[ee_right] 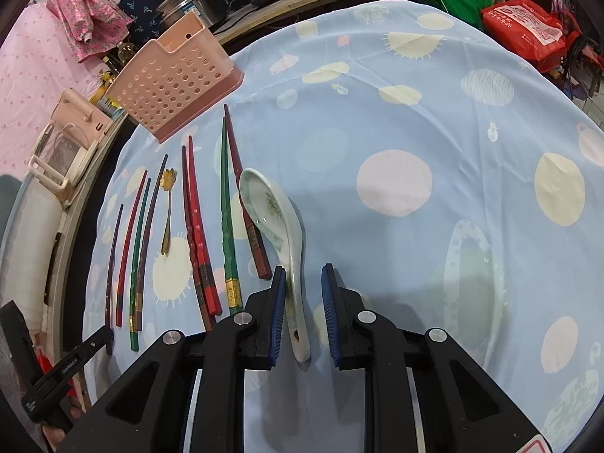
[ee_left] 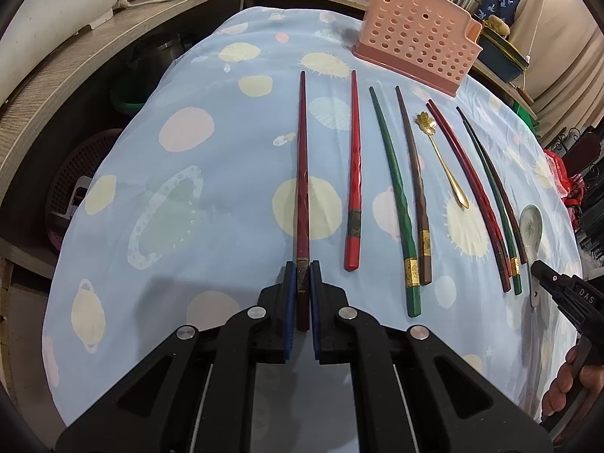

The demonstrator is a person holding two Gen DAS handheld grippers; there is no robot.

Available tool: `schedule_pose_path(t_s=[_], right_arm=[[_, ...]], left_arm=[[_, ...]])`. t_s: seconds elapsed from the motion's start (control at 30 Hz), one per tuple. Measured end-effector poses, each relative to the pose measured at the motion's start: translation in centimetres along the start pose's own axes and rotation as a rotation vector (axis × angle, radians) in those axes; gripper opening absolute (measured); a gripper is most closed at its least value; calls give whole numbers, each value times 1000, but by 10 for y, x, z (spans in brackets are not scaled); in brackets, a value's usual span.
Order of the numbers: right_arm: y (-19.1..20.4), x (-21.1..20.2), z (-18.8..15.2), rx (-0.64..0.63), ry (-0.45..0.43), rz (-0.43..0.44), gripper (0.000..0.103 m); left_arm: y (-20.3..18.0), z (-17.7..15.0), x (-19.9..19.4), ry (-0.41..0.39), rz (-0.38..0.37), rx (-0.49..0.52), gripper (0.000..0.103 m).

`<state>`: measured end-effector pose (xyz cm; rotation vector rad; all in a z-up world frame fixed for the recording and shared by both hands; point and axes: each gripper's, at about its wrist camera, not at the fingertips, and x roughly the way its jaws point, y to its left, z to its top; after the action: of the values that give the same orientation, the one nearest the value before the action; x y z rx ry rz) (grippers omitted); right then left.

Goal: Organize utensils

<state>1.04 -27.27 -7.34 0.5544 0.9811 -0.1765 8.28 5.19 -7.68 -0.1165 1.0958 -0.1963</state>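
Nine utensils were laid out in a rough row on the desk (ee_left: 188, 158), which was covered by a blue planet-print cloth, presumably so that each piece could be picked singly. At the far edge a pink perforated holder (ee_left: 413, 34) was stood upright, judged to be where the pieces were meant to go; nothing could be seen inside it. The left claw (ee_left: 302, 294) was closed on the thick end of a dark red chopstick (ee_left: 302, 173), gripped near its banded part, probably so that the thin tip would lead into the holder. The right claw (ee_right: 302, 298) was held open astride the handle of a white ceramic spoon (ee_right: 281, 226), one pad touching or nearly touching it, the other well apart, so no grip had been made. Between these two pieces lay a bright red chopstick (ee_left: 354, 173), a green one (ee_left: 394, 196), a brown one (ee_left: 415, 188), three more chopsticks close together, and, smallest of all, a small gold spoon (ee_left: 443, 158) with a flower-shaped bowl.
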Motion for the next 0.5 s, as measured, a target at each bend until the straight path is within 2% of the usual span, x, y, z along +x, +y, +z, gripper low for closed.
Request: schedule_pose_path(t_s=[0.17, 0.23, 0.27, 0.5], right_arm=[[6, -2, -8, -43, -6, -16, 19], [11, -2, -12, -71, -12, -35, 16], [14, -2, -14, -91, -14, -51, 10], [22, -15, -13, -139, -57, -75, 7]], left_arm=[[-1, -1, 0, -1, 1, 2, 7], [-2, -2, 1, -2, 2, 5, 7], [-2, -3, 1, -4, 2, 6, 7], [2, -2, -8, -10, -20, -8, 7]])
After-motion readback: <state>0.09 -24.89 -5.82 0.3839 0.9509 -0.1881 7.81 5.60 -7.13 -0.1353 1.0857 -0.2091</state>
